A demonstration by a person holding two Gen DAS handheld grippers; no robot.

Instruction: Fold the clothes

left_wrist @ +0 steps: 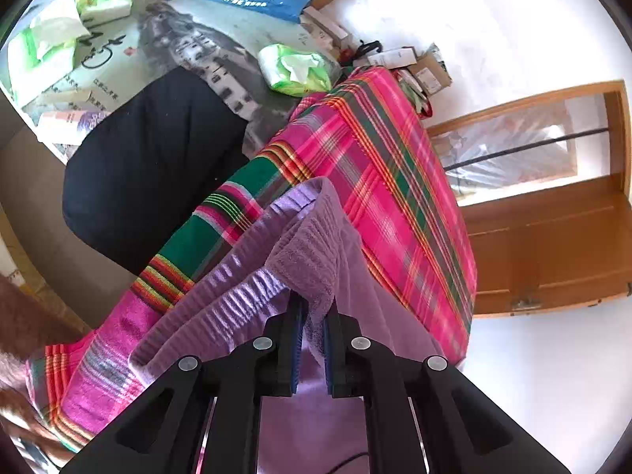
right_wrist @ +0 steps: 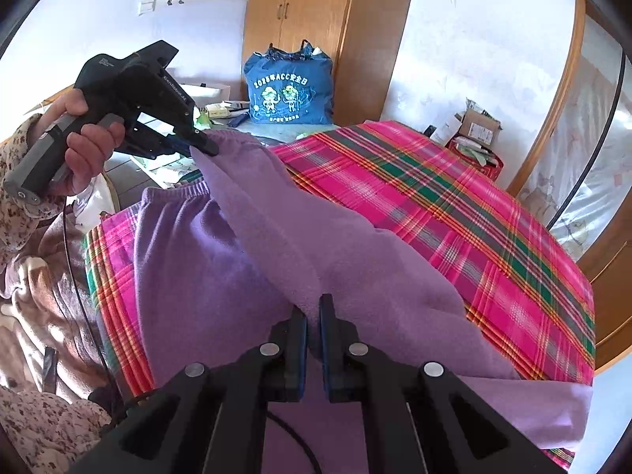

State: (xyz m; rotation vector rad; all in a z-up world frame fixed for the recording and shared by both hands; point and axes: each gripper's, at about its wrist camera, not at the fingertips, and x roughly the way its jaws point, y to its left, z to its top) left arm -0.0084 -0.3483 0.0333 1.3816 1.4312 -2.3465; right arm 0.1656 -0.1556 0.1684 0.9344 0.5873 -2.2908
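Observation:
A purple fleece garment (right_wrist: 245,245) with a ribbed elastic waistband (left_wrist: 237,276) lies on a pink, green and orange plaid cloth (right_wrist: 454,205). My left gripper (left_wrist: 314,308) is shut on the waistband's edge and holds it lifted off the cloth. The right wrist view shows that same left gripper (right_wrist: 205,144) at upper left, a hand around its handle, pinching the raised purple corner. My right gripper (right_wrist: 313,308) is shut on another fold of the purple garment, nearer to me. The fabric stretches in a ridge between the two grips.
A black cushion (left_wrist: 150,166) lies left of the plaid cloth. Tissue packs (left_wrist: 296,67) and boxes crowd the far surface, with a blue printed bag (right_wrist: 288,91) behind. A wooden wardrobe (right_wrist: 300,19) and a framed door (left_wrist: 553,205) stand beyond. A patterned sleeve (right_wrist: 23,181) is at left.

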